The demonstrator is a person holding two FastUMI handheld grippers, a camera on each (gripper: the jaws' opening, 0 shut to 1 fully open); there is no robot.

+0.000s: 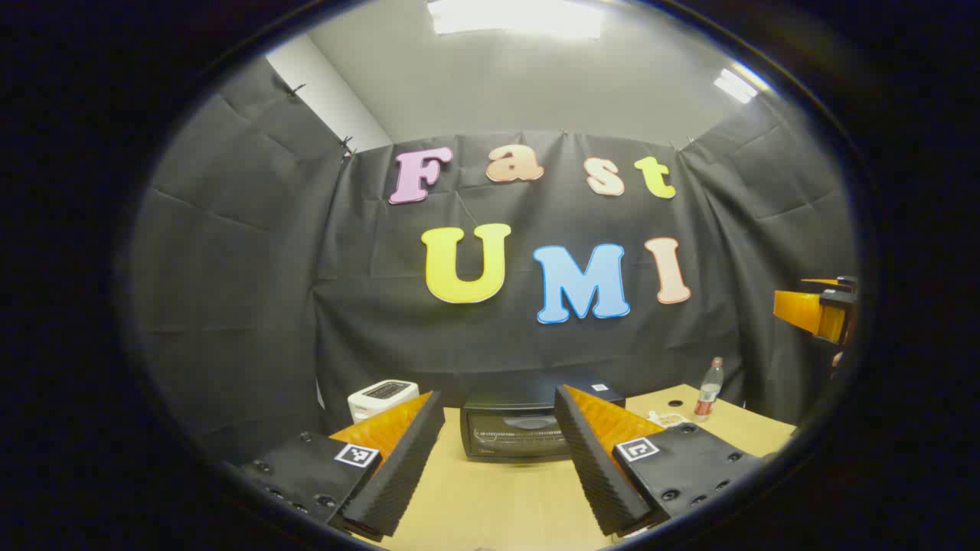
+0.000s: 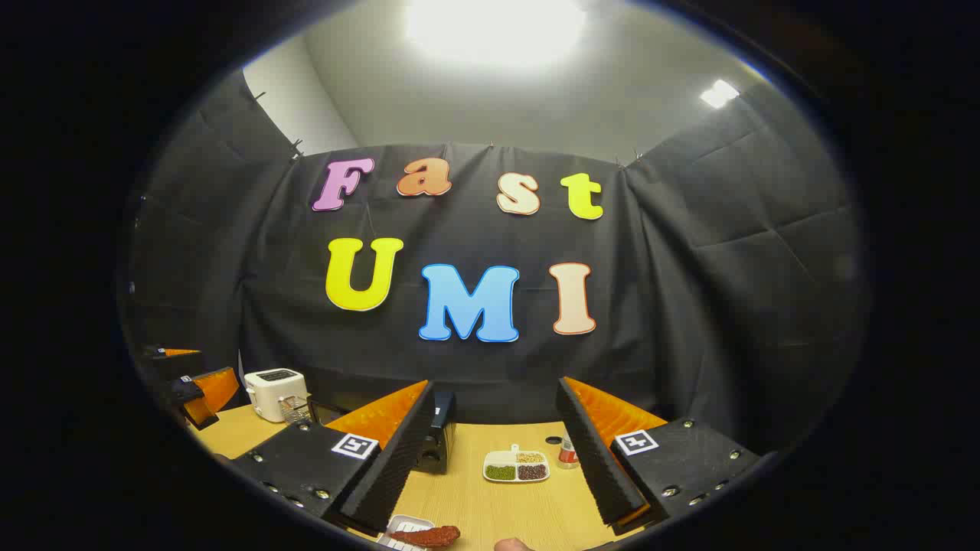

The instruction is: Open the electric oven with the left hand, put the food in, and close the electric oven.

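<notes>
We see the counter (image 1: 498, 497) carrying the electric oven (image 1: 528, 428) at its far side, door shut, dead ahead between the spread fingers of our left tool (image 1: 498, 459), which we judge is lined up to reach the door. Our right tool (image 2: 498, 467) is also spread and holds nothing. The food (image 2: 429, 536), on a small white tray (image 2: 398, 528), lies near, just below it, presumably ready for pickup.

Spread left tongs (image 1: 498, 467) above the table (image 1: 498, 497), closed electric oven (image 1: 517, 432) straight ahead between them.
</notes>
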